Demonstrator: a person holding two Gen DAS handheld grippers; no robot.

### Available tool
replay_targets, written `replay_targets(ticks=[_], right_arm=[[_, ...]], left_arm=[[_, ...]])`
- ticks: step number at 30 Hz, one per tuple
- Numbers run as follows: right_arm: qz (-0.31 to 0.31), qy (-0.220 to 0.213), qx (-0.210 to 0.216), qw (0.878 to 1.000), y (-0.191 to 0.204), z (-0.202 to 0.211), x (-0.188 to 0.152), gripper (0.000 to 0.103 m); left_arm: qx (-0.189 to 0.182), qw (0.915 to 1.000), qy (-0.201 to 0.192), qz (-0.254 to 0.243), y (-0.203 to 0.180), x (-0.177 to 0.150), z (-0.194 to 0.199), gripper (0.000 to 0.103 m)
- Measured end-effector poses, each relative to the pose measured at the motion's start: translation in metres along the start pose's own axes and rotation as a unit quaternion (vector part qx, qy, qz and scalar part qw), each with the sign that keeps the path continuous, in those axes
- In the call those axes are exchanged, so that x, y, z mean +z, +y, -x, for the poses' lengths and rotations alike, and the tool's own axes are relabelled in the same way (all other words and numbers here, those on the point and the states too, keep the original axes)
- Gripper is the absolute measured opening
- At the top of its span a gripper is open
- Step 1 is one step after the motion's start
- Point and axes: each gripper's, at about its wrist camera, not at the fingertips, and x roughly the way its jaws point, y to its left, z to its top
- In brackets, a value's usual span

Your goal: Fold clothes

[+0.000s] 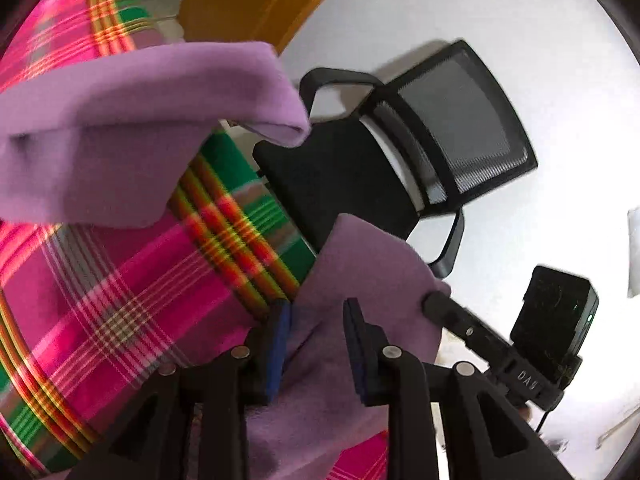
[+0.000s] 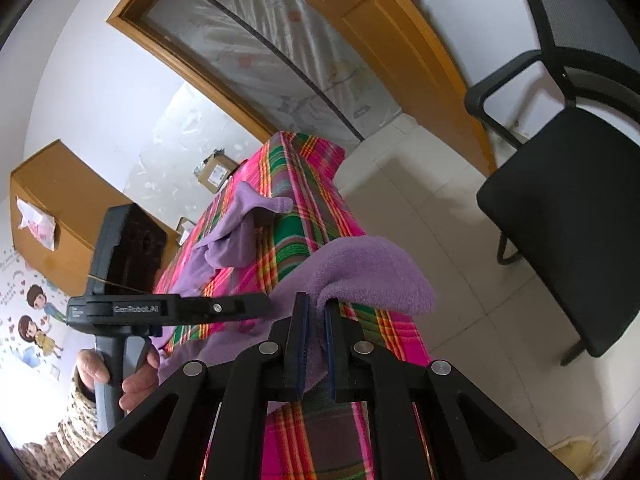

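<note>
— Two grippers are seen — what is held?
— Purple fleece garment (image 2: 372,276) is pinched between the nearly closed pads of the right gripper (image 2: 317,312). Fabric lies between the left gripper (image 1: 318,312) pads, set wider; a grip cannot be told.
— And the garment?
— Draped over the plaid cloth (image 1: 132,280), beside a black chair (image 2: 568,200).

Black office chair (image 2: 568,216) sits just beside the plaid-covered surface (image 2: 304,184), so only a narrow strip of tiled floor (image 2: 432,216) between them.
</note>
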Motion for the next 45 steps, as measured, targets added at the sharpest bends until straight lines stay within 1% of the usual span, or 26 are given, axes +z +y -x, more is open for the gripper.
replay_targets(ticks=[3, 6, 8, 9, 11, 12, 13, 22, 27, 30, 33, 36, 38, 39, 42, 43, 45], right_arm=[[-0.001, 0.0, 0.001, 1.0, -0.001, 0.001, -0.003, 0.008], [0.0, 0.0, 0.003, 1.0, -0.001, 0.002, -0.005, 0.008], [0.001, 0.0, 0.005, 1.0, -0.001, 0.002, -0.007, 0.008], [0.001, 0.0, 0.005, 1.0, -0.001, 0.003, -0.008, 0.008], [-0.002, 0.0, 0.005, 1.0, -0.002, 0.003, -0.009, 0.008], [-0.003, 0.0, 0.004, 1.0, -0.002, 0.003, -0.01, 0.008], [-0.003, -0.002, 0.004, 1.0, -0.002, 0.004, -0.011, 0.008], [0.002, -0.021, -0.002, 1.0, -0.004, 0.016, -0.009, 0.008], [0.005, -0.023, -0.019, 1.0, -0.009, 0.013, -0.008, 0.008], [0.002, -0.016, -0.031, 0.999, -0.015, 0.008, -0.009, 0.008], [-0.004, -0.007, -0.042, 0.999, -0.021, 0.002, -0.01, 0.008], [-0.01, 0.002, -0.053, 0.999, -0.028, -0.003, -0.012, 0.008], [-0.015, 0.009, -0.056, 0.998, -0.031, -0.007, -0.013, 0.009], [-0.018, 0.013, -0.056, 0.998, -0.032, -0.009, -0.014, 0.01], [-0.024, 0.018, -0.069, 0.997, -0.035, -0.011, -0.014, 0.016], [-0.026, 0.018, -0.077, 0.997, -0.036, -0.011, -0.014, 0.02], [-0.03, 0.017, -0.09, 0.995, -0.038, -0.009, -0.013, 0.022]], left_arm=[[0.012, 0.9999, 0.004, 0.001, 0.0, 0.001, 0.002, 0.028], [0.051, 0.9982, 0.003, -0.031, -0.013, -0.001, 0.002, 0.028], [0.082, 0.995, -0.001, -0.058, -0.024, -0.003, 0.0, 0.028], [0.09, 0.9936, -0.004, -0.067, -0.028, -0.003, 0.0, 0.028], [0.089, 0.9933, -0.012, -0.073, -0.033, -0.001, 0.0, 0.028], [0.088, 0.9931, -0.016, -0.076, -0.035, 0.0, 0.001, 0.023], [0.087, 0.9929, -0.02, -0.079, -0.037, 0.001, 0.001, 0.005], [0.08, 0.9897, -0.056, -0.104, -0.056, 0.01, 0.005, 0.005], [0.077, 0.9876, -0.072, -0.116, -0.064, 0.015, 0.006, 0.005], [0.073, 0.9909, -0.062, -0.095, -0.056, 0.022, -0.008, 0.005], [0.067, 0.9931, -0.051, -0.081, -0.047, 0.021, -0.022, 0.005], [0.054, 0.996, -0.043, -0.057, -0.037, 0.023, -0.028, 0.006], [0.03, 0.9986, -0.038, -0.023, -0.027, 0.025, -0.024, 0.006], [0.027, 0.9987, -0.039, -0.018, -0.026, 0.024, -0.021, 0.006], [0.039, 0.9979, -0.044, -0.029, -0.028, 0.019, -0.007, 0.006], [0.041, 0.9976, -0.047, -0.03, -0.028, 0.017, -0.001, 0.006], [0.041, 0.9971, -0.06, -0.025, -0.025, 0.011, 0.015, 0.006]])
